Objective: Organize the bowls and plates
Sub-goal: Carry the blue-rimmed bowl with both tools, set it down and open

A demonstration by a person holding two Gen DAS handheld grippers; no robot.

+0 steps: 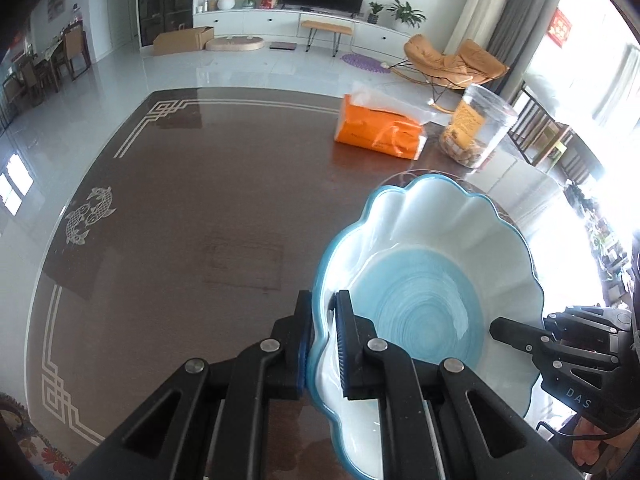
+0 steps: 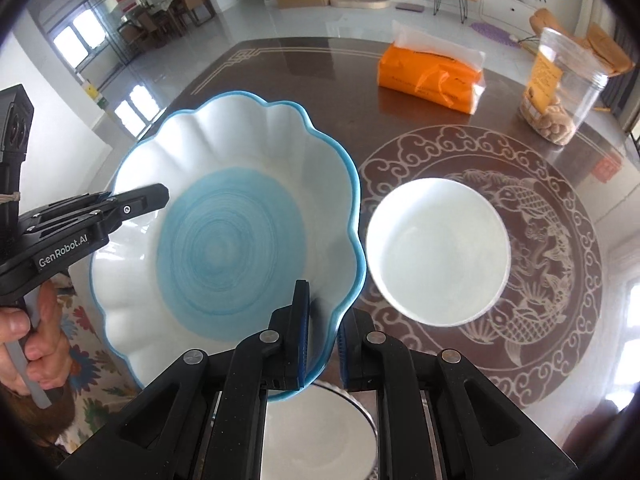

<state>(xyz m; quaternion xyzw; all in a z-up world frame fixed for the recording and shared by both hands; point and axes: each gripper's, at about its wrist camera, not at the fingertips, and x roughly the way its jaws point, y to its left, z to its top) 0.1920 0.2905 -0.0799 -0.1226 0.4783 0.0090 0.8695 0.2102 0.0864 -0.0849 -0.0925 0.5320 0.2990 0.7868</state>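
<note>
right wrist view: right gripper (image 2: 323, 332) clamped on near rim of the scalloped blue plate (image 2: 224, 240), left gripper (image 2: 160, 196) pinching the opposite rim, so both hold it, tilted, w/ no sign of it resting on the table (image 2: 320, 68). white bowl (image 2: 438, 252) sits just beside it on the fish motif; another dish (image 2: 320, 436) below the plate. step looks like carrying the plate to a stack. next: keep it level, both grips firm, lower onto that dish.

Scalloped blue-rimmed plate (image 2: 224, 216) tilted above table, white bowl (image 2: 438, 252) beside it
</note>
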